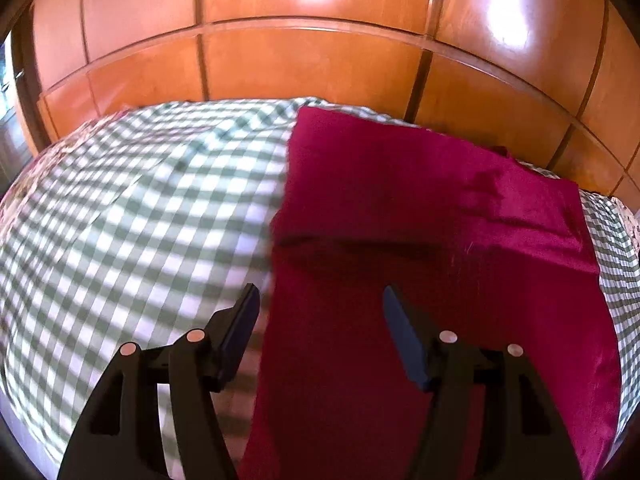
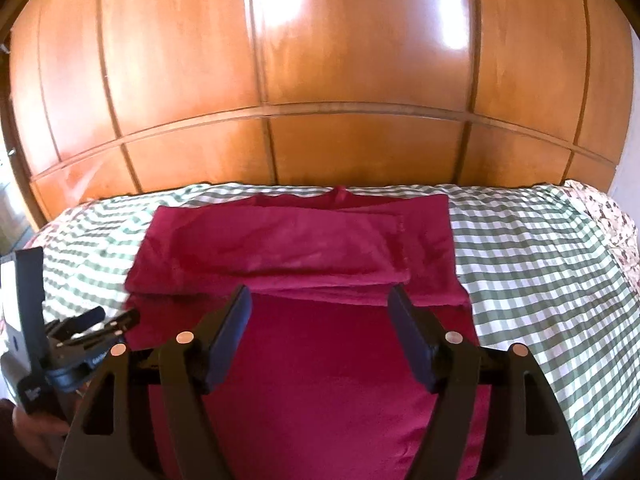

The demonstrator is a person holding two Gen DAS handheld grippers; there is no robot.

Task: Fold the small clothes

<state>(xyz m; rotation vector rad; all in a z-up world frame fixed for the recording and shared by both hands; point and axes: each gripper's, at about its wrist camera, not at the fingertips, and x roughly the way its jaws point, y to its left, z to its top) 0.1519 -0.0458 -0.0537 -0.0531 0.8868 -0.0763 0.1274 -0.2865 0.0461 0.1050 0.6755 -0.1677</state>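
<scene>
A dark red garment (image 2: 304, 360) lay flat on a green-and-white checked cloth (image 2: 540, 280) that covered the surface below both grippers. Its far part was folded back on itself, making a thicker band (image 2: 288, 248) across the garment near the far edge of the cloth, just short of a glossy wooden wardrobe (image 2: 320, 80) that stood behind.

The right gripper (image 2: 320, 300) hovered above the garment with its fingers spread wide and nothing between them. Both finger pads (image 2: 232, 332) sat over red fabric, and their tips reached about to the near edge of the folded band. Whether they touched the fabric could not be told.

The left gripper (image 1: 320, 300) was also spread wide and held nothing. It straddled the garment's left edge: its left finger (image 1: 240, 332) stood over the checked cloth, just outside the red fabric, while its right finger (image 1: 404, 336) stood over the garment itself. In that view the fold (image 1: 360, 236) crossed the garment just ahead of the fingertips. In the right wrist view the left gripper (image 2: 114, 318) appeared at the left, near the garment's left edge, below the fold. A patterned fabric (image 2: 612, 224) showed at the far right corner of the checked cloth.
</scene>
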